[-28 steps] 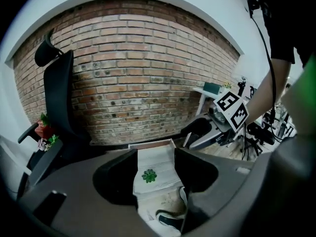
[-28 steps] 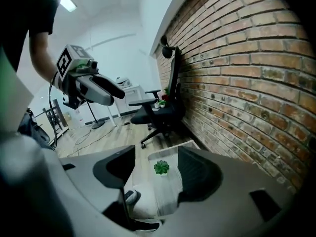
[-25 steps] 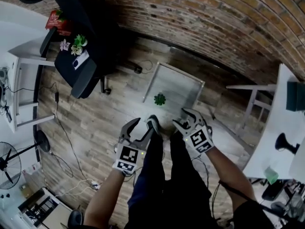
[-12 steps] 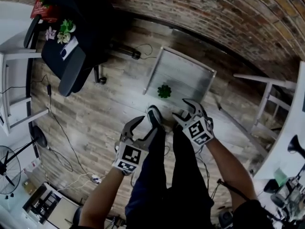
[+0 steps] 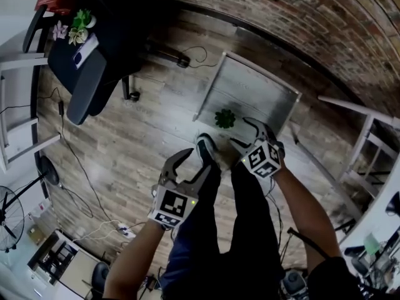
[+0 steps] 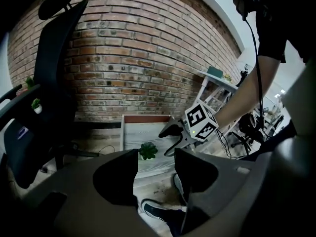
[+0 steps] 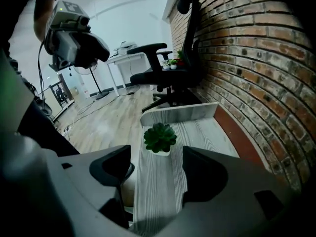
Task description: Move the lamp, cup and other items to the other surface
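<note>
The right gripper [image 5: 247, 133] points steeply down with its two fingers spread wide; they have just been opening and nothing sits between them. That spread reads as readiness to take the small potted plant [image 7: 160, 138], which stands just past the fingertips and in line with the gap, apart from both pads. The plant sits on the low surface [image 5: 256, 99], a grey-grained board with a raised rim that lies on the floor by the brick wall [image 5: 300, 24]. Since this is probably the item to carry across, the hand seems lined up so that the pot goes straight in between the fingers. The left gripper [image 5: 197, 160] also has its two fingers apart and empty. It hangs to the left of the right fingers and further from the plant, which shows beyond its fingertips through the gap, so it is probably kept clear as a spare hand. Its tips hang over the person's shoe [image 5: 205, 147]. By count there are two grippers with two fingers each, one plant on the low surface and nothing else on it. One office chair [image 5: 87, 74] stands well off to the left, with what look like two small plants [image 5: 76, 27] on its seat, too small to count with confidence. No lamp or cup can be made out clearly
</note>
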A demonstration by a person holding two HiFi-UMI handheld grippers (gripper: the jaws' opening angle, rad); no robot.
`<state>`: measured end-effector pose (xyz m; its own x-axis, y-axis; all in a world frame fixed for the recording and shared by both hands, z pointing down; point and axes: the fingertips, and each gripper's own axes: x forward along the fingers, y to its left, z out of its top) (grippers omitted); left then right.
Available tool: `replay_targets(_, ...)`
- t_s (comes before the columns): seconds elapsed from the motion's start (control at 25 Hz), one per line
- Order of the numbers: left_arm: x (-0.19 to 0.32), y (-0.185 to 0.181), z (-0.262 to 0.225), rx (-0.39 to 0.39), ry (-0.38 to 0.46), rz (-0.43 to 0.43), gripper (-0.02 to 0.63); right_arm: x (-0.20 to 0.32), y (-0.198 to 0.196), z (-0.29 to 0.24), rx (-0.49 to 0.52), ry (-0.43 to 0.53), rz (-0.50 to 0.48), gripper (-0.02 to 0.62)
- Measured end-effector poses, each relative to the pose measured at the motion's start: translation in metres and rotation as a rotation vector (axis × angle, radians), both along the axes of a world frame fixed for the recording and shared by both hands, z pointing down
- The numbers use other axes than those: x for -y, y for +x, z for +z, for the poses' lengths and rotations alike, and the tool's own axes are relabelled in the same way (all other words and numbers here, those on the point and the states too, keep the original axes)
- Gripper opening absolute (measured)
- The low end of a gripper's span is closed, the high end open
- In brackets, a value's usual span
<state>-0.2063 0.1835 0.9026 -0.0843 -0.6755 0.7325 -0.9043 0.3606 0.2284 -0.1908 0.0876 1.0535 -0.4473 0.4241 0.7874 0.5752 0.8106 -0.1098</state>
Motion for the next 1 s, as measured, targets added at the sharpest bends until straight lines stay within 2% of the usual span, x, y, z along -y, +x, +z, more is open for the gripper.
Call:
replay_targets(0.24,-0.007,-0.007,0.022,-0.025,0.009,-0.038,0.224,-0.003,-0.009,0.049,-0.033,0.055,-0.048,0.336)
replay_targets(0.48,-0.019,-0.011,0.041,-0.041,-0.008,-0.066,0.222,-0.019,-0.02,0.08,-0.018,0.077,-0.11,0.331)
replay_targets(0.72,-0.02,-0.016,0.046,-0.033,0.004,-0.08,0.222,-0.028,-0.038,0.083,0.019,0.059,-0.103,0.332)
replay_targets(1.0,-0.022,-0.022,0.046,-0.036,0.01,-0.092,0.222,-0.03,-0.042,0.078,0.032,0.045,-0.083,0.278)
